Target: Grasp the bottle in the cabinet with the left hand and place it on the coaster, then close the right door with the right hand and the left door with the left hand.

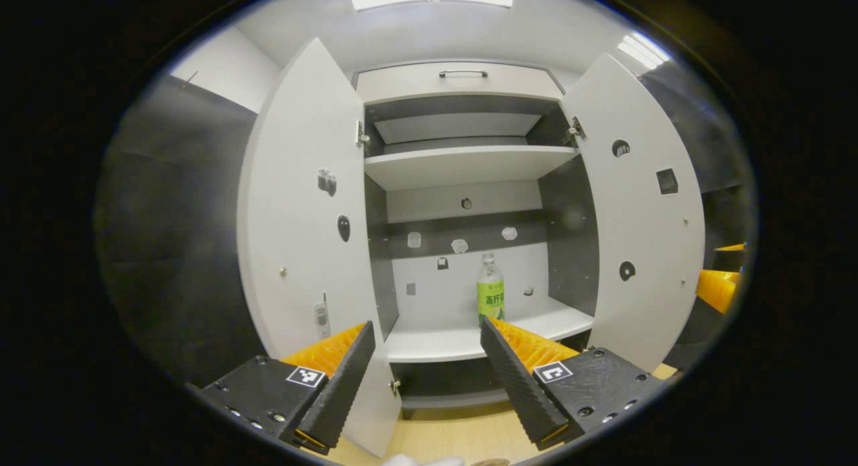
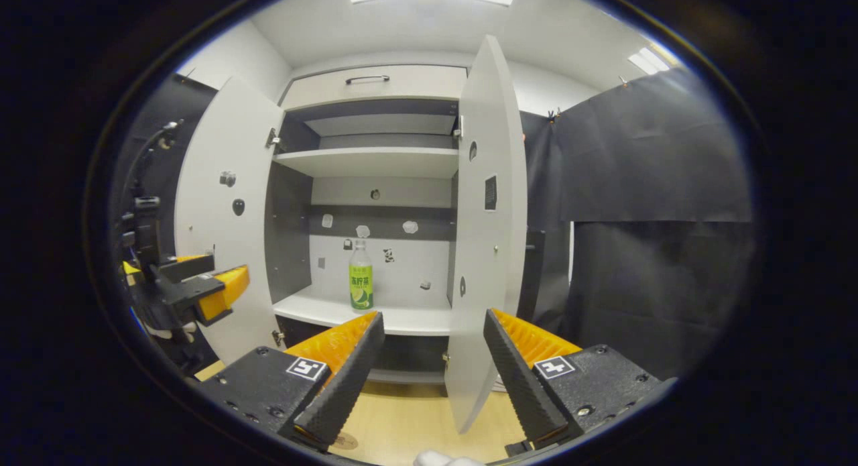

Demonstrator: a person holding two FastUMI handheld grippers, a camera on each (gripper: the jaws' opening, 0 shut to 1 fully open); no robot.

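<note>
A clear bottle (image 1: pixel 490 288) with a green label and white cap stands upright on the cabinet's lower shelf (image 1: pixel 462 338), right of centre. Both white doors hang open: the left door (image 1: pixel 301 204) and the right door (image 1: pixel 637 211). My left gripper (image 1: pixel 425 328) is open in front of the shelf, short of the bottle, nothing between its fingers. In the right gripper view the bottle (image 2: pixel 360 278) stands inside, and the right door (image 2: pixel 486 218) juts edge-on toward me. My right gripper (image 2: pixel 432 318) is open and empty beside that door's edge. A round tan coaster (image 2: pixel 345 441) lies on the wooden tabletop.
A drawer with a dark handle (image 1: pixel 462 74) tops the cabinet, and an upper shelf (image 1: pixel 469 164) is bare. The left gripper (image 2: pixel 201 288) shows at the far left of the right gripper view. Black cloth (image 2: pixel 657 218) hangs to the right. The light wooden tabletop (image 1: pixel 456 432) lies below.
</note>
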